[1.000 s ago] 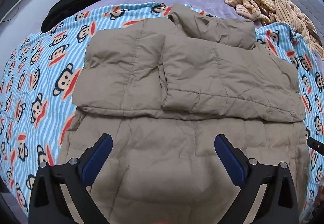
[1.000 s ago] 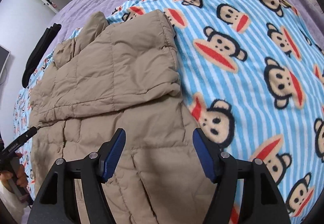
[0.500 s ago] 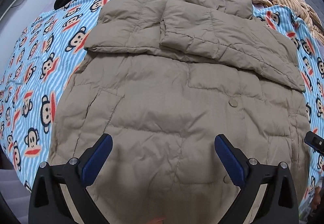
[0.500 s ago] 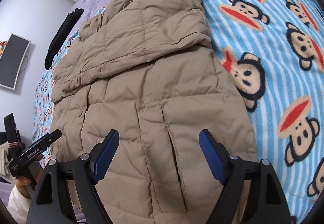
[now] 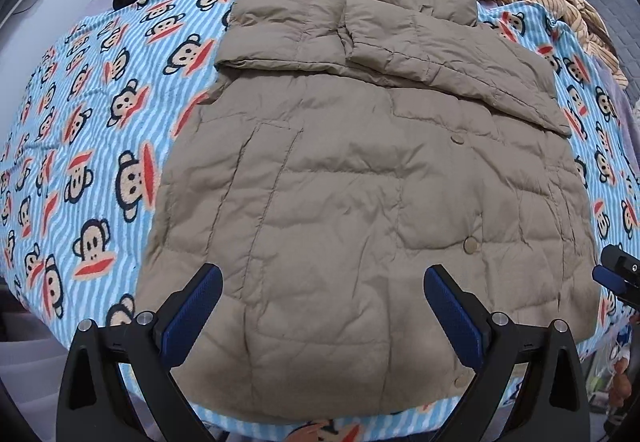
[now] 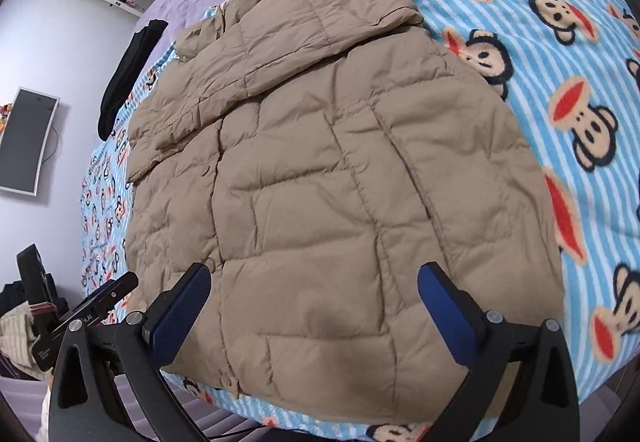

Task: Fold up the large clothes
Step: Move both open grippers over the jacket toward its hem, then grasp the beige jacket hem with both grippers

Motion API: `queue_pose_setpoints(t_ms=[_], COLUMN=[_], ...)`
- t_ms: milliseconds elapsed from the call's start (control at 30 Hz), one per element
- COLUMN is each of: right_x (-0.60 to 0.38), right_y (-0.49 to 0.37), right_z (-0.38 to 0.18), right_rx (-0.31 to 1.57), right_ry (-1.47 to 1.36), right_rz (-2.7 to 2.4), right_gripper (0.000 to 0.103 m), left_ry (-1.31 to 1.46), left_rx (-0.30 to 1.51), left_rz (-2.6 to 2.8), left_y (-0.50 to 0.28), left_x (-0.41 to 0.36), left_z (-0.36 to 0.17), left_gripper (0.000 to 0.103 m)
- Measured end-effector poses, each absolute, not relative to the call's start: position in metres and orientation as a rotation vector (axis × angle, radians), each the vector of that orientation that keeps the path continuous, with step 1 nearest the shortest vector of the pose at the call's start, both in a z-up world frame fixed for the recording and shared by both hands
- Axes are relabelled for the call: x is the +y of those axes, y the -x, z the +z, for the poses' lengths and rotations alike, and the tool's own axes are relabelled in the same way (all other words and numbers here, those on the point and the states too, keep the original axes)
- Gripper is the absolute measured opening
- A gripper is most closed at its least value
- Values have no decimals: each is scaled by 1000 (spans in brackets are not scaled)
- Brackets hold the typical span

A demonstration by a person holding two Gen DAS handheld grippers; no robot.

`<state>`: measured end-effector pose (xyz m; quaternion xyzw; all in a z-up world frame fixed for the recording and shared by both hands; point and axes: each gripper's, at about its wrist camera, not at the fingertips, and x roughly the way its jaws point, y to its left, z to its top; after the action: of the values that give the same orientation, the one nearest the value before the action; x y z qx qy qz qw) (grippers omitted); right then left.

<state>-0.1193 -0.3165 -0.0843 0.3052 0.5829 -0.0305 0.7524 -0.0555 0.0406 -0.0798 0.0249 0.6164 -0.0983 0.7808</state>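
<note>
Left wrist view: jacket (image 5: 360,178) is lying flat on the monkey blanket (image 5: 92,130), sleeves already folded across the chest — left gripper (image 5: 320,318) is hanging released, w/ nothing in it.

Right wrist view: right gripper (image 6: 316,314) is spread wide over the hem — bottom-up fold prob. still left.

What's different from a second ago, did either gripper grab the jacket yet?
No grab. Both the left gripper and the right gripper have drawn back toward the hem of the tan jacket, so more of its lower body and the monkey blanket shows. Both stay open and empty. The jacket lies as before, sleeves folded across the chest.
</note>
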Motion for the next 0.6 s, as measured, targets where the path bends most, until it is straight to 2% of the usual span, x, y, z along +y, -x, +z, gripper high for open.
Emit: queue_pose_setpoints(t_ms=[300,600], right_x=[-279,-267], right_y=[160,207], right_z=[-61,-67], right_rx=[1258,1299], right_ry=[-820,-1022], right_rz=[-114,-168], right_gripper=[103,103], left_ry=[-79,46], left_rx=[1344,1396], left_rz=[-277,-263], left_y=[80,110], left_x=[87,137], left_z=[-70,-73], left_gripper=[101,101])
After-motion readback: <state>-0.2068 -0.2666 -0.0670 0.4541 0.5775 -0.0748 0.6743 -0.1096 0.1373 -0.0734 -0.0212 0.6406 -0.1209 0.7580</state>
